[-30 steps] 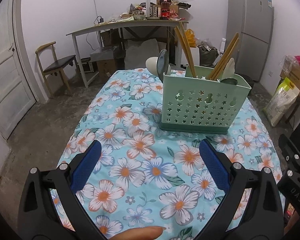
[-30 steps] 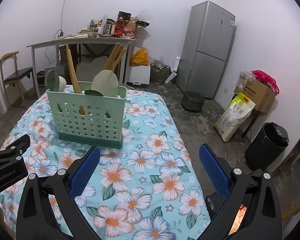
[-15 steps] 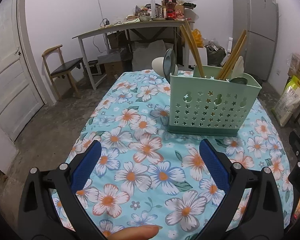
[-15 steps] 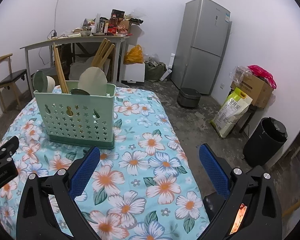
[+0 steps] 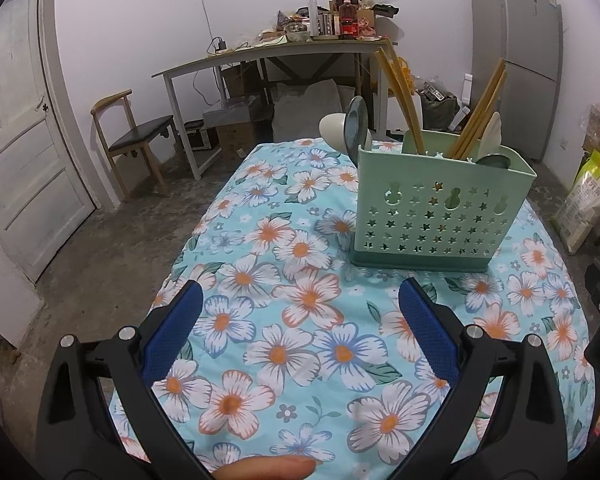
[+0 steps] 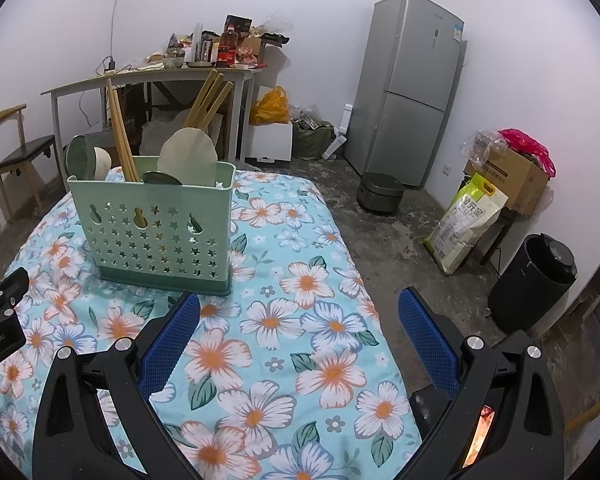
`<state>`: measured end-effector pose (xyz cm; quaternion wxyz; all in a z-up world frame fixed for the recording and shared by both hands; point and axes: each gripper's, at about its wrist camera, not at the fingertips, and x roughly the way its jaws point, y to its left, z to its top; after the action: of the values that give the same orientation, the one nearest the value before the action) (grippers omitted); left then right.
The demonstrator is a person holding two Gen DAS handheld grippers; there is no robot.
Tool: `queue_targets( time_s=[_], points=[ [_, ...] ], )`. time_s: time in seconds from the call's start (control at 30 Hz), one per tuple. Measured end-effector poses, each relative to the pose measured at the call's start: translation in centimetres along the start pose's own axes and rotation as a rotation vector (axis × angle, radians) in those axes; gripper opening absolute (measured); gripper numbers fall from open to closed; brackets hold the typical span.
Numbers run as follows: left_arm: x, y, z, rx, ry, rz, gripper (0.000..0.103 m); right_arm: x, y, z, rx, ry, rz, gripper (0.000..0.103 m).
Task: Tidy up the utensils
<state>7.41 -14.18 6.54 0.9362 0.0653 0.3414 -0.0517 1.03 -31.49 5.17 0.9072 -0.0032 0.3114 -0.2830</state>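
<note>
A mint-green perforated utensil holder [image 5: 436, 216] [image 6: 160, 228] stands upright on the floral tablecloth [image 5: 300, 320] [image 6: 300, 320]. Wooden chopsticks [image 5: 400, 92] [image 6: 118, 128], spoons [image 5: 356, 124] [image 6: 80, 156] and a pale spatula [image 6: 188, 152] stick out of its top. My left gripper [image 5: 300, 316] hovers open above the cloth, nearer than the holder and to its left, with nothing between its blue pads. My right gripper [image 6: 300, 320] is also open and empty, nearer than the holder and to its right. A fingertip [image 5: 268, 468] shows at the bottom edge of the left wrist view.
A cluttered desk [image 5: 284, 52] and a wooden chair [image 5: 136, 140] stand beyond the table. A grey fridge [image 6: 412, 88], a rice cooker [image 6: 380, 196], a sack [image 6: 468, 220], a box [image 6: 512, 176] and a black bin [image 6: 536, 280] sit on the floor to the right. A white door [image 5: 16, 140] is on the left.
Both grippers have drawn back and risen a little from the holder, which looks smaller and farther now. Both stay open and empty. The holder has not moved.
</note>
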Motion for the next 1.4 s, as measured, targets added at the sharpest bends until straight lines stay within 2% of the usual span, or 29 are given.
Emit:
queue_targets(
  time_s=[1.4],
  points=[
    [0.14, 0.18, -0.06, -0.006, 0.031, -0.019, 0.095, -0.62, -0.33, 0.11, 0.005, -0.007, 0.004, 0.097]
  ],
)
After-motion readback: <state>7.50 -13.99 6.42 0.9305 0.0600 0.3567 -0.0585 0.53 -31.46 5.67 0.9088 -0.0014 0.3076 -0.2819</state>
